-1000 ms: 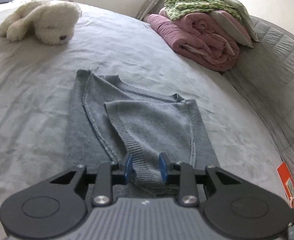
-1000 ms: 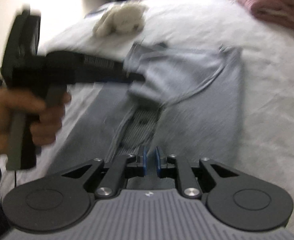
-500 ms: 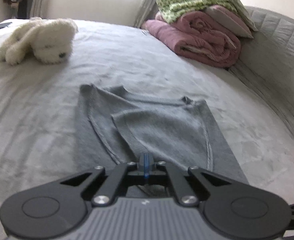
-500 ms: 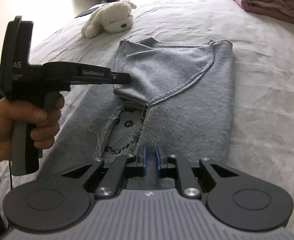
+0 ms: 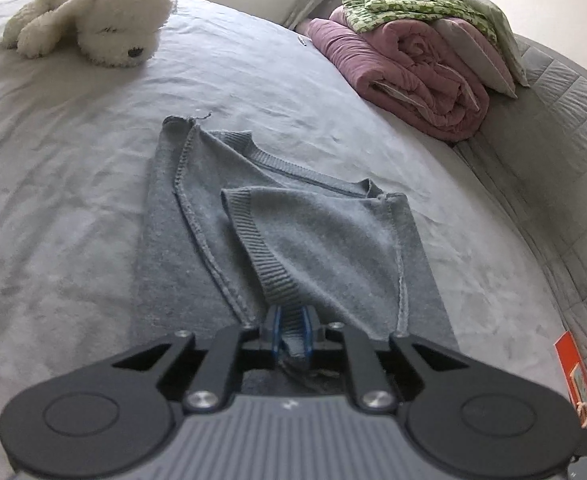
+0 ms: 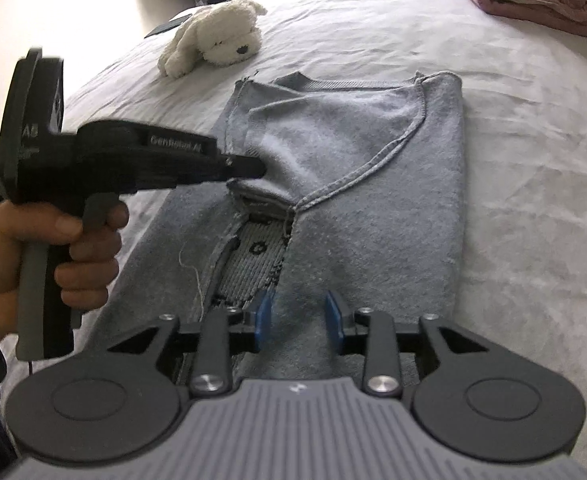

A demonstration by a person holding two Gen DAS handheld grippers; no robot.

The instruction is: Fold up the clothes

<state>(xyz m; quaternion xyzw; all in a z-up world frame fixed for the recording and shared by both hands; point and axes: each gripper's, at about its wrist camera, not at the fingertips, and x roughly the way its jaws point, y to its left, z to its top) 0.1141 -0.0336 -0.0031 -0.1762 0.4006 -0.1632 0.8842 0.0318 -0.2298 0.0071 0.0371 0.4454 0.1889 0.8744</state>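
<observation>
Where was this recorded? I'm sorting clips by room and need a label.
Most likely a bedroom: the grey sweater lies on a bed with a light sheet, a white plush dog rests near its far side, and a rolled pink duvet sits against the padded headboard.

Soft daylight, fisheye-warped edges, slight blur

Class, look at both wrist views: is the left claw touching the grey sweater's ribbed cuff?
Touching. In the left wrist view the left claw has the ribbed cuff of the grey sweater pinched between its blue pads, with no gap showing.
</observation>
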